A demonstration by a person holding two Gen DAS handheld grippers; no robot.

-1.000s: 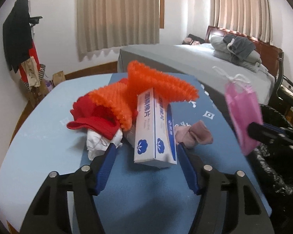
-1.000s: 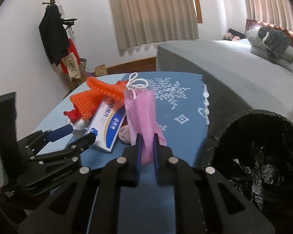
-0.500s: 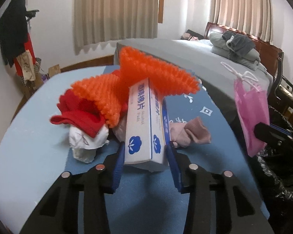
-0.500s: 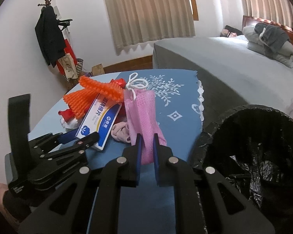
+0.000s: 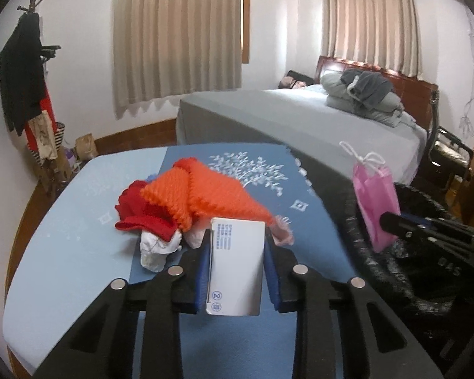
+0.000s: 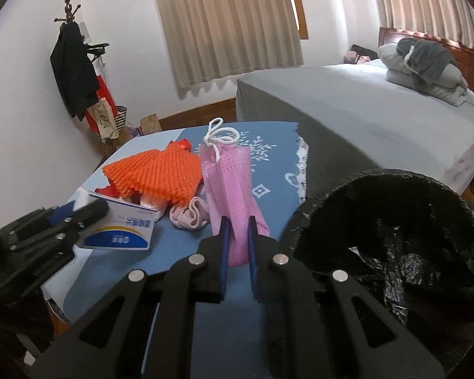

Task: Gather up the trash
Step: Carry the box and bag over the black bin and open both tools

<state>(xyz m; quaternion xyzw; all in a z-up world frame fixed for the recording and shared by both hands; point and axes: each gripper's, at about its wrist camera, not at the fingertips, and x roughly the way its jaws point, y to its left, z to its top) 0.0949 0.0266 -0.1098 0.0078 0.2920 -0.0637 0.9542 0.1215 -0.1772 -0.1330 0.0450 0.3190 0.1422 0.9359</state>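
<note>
My left gripper (image 5: pixel 237 240) has its jaws closing, and their blue pads press the sides of a white and blue box (image 5: pixel 235 268), which hangs lifted above the blue table (image 5: pixel 63 252). The right wrist view shows the same box (image 6: pixel 123 230) at the left. My right gripper (image 6: pixel 237 224) is shut on a pink mesh bag (image 6: pixel 229 177) with a white cord, held upright beside the black-lined bin (image 6: pixel 391 172). On the table lie an orange foam net (image 5: pixel 202 192), a red cloth (image 5: pixel 139 211), crumpled white paper (image 5: pixel 156 248) and a pink sock (image 5: pixel 282 230).
The bin's rim (image 5: pixel 379 268) stands against the table's right edge. A grey bed (image 5: pixel 300 117) with folded bedding runs behind the table. A coat rack (image 5: pixel 25 79) with dark clothes stands at the far left wall.
The left jaws have narrowed from wide around the box to gripping it, and the box has come up off the table. The right gripper carried the pink bag closer to the bin.
</note>
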